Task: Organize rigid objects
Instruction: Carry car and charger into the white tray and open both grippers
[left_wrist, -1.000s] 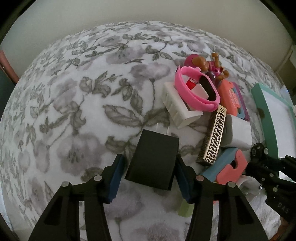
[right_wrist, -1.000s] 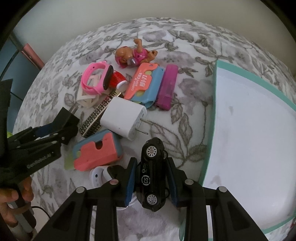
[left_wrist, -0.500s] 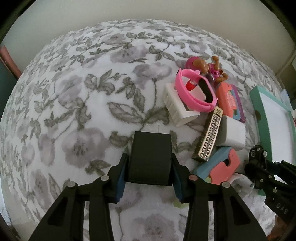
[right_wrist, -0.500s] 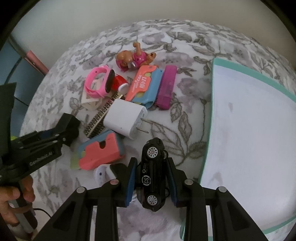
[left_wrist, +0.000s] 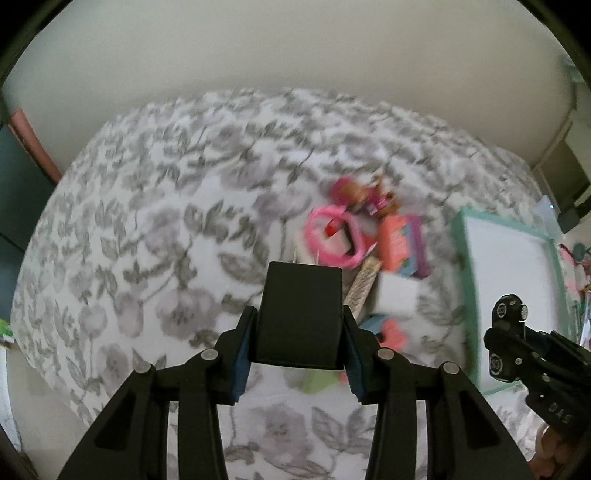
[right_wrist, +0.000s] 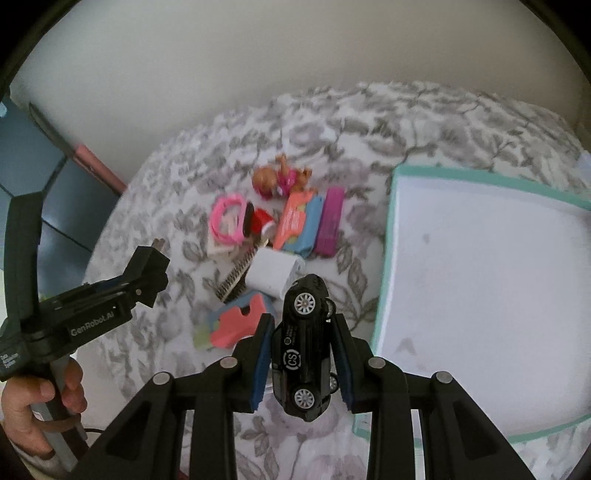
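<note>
The left gripper clamps a black charger between its blue pads, prongs pointing forward, lifted above the floral cloth. The right gripper is closed on a black toy car, held on its side with two silver wheels showing, above the cloth near the left edge of a teal-rimmed white tray.

Between the two grippers lies the remaining pile: a white charger nearest the car, a patterned gold-and-black bar touching its left side, and a coral-and-blue case just in front. Farther back sit a pink band, a red-capped piece beside it, an orange-and-blue card, a purple block alongside the card, and a brown-and-pink toy figure at the far end. A hand grips the left tool's handle at lower left of the right wrist view.
</note>
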